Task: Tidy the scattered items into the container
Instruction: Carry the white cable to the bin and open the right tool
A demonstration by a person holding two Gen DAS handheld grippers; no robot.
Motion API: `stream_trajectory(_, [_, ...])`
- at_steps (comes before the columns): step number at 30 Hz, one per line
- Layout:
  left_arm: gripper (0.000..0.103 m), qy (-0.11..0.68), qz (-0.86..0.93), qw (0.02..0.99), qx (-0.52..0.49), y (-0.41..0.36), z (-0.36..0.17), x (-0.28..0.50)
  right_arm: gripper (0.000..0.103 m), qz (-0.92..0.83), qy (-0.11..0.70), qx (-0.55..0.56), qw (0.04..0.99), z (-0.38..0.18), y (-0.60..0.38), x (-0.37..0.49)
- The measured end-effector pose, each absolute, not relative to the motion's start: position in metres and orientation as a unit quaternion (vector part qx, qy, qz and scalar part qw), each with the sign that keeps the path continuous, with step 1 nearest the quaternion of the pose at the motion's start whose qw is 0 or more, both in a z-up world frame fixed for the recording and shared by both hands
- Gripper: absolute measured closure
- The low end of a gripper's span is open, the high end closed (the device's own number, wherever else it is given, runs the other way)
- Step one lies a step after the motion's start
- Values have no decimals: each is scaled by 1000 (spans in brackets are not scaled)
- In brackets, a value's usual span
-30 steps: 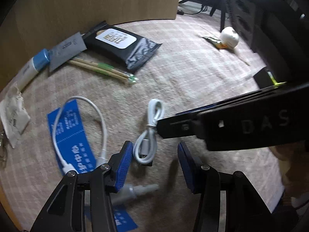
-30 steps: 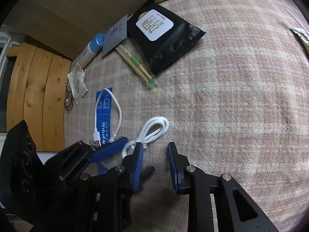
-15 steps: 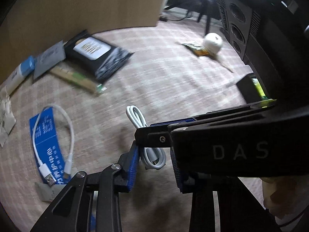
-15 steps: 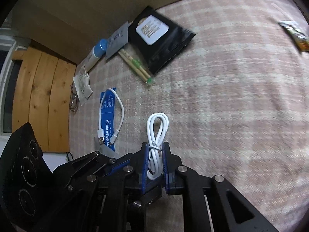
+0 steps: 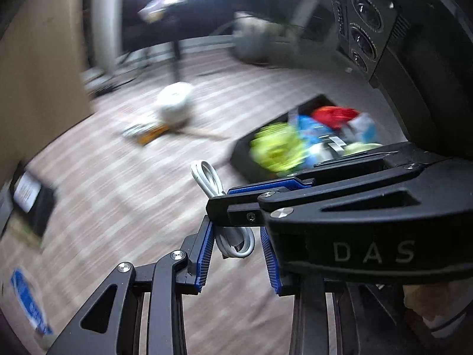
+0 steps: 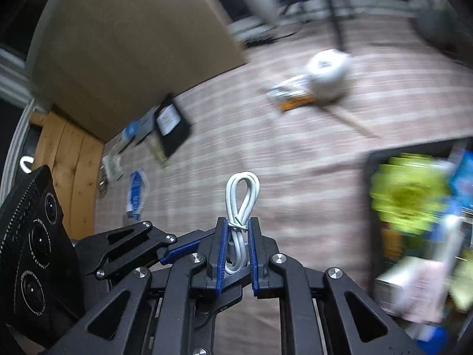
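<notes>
A coiled white cable (image 6: 241,195) hangs above the checked rug, held by both grippers. My right gripper (image 6: 238,222) is shut on the middle of the coil, whose loop sticks out past its blue pads. In the left wrist view, my left gripper (image 5: 236,230) is shut across the coil's lower loop (image 5: 236,242). The right gripper (image 5: 218,204) crosses just above it from the right. The container, a black box (image 5: 242,162) holding colourful packets, lies ahead to the right. Its dark rim (image 6: 414,148) shows at the right of the right wrist view.
On the rug beyond lie a white round object (image 6: 328,74), a yellow packet (image 6: 292,97) and a thin stick (image 6: 351,121). A black wipes pack (image 6: 171,124) and blue leaflet (image 6: 137,192) lie left, by a cardboard panel (image 6: 133,44). Both views are motion-blurred.
Both grippers closed on the white cable, lifted it off the rug and swung right. The box has come into view, and the wipes pack and leaflet have slid left.
</notes>
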State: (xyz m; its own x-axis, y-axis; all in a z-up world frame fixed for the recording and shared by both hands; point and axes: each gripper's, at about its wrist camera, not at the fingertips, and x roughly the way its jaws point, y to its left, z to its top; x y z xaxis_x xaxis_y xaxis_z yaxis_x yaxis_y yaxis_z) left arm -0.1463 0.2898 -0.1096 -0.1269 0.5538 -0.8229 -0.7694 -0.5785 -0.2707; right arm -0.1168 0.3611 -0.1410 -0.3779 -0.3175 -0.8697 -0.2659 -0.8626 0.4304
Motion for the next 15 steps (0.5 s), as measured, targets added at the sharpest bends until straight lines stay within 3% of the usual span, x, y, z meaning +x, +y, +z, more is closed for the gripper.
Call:
stream_trajectory(7, [68, 149, 704, 506, -476, 389, -94, -107, 91, -788, -291, 538, -65, -123, 450, -57])
stream_trajectory(15, [69, 167, 684, 527, -476, 442, -96, -85, 91, -779, -325, 525, -111, -124, 499, -19])
